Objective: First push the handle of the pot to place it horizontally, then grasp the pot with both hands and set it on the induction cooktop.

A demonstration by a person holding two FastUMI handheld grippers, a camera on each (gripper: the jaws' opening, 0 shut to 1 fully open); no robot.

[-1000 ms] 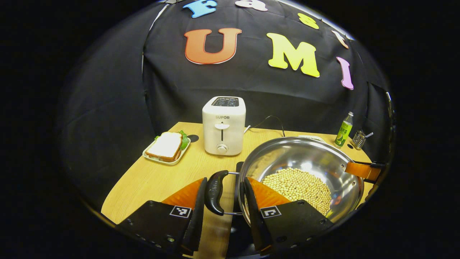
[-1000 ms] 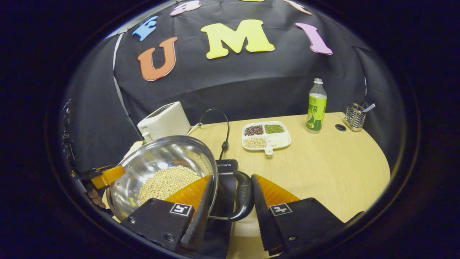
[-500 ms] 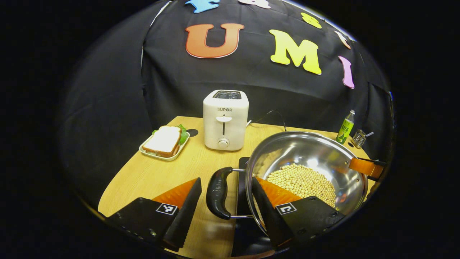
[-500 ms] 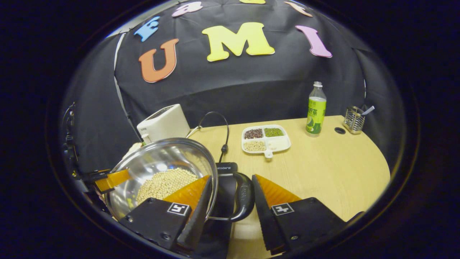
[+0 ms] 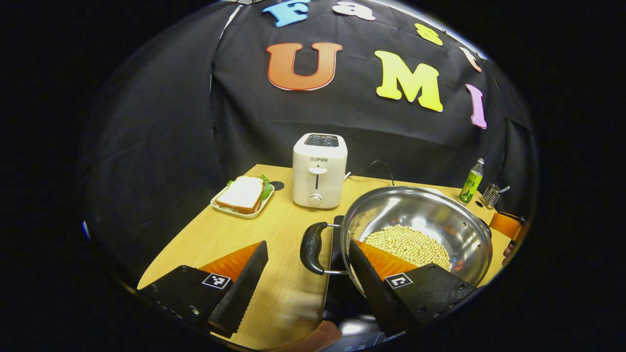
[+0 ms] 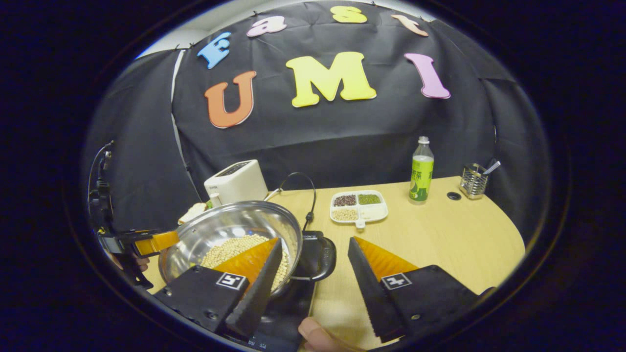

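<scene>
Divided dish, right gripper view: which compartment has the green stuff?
The back compartment on the bottle's side of the divided dish holds the green grains. Dark grains sit beside it and pale ones in front of those.

even overhead light, strong fisheye bend, mostly sharp.

in both views the wooden table (image 5: 205, 244) ahead of the fingers is brightly and evenly lit, while the cloth wall (image 6: 342, 127) beyond stays dark and matte. the steel pot (image 5: 420, 220) throws white glare off its inner wall, and glints show on the cooktop (image 6: 288, 313) glass just below the fingers. shadows are soft and short. straight edges bow toward the rim, where the light falls off and detail softens.
</scene>
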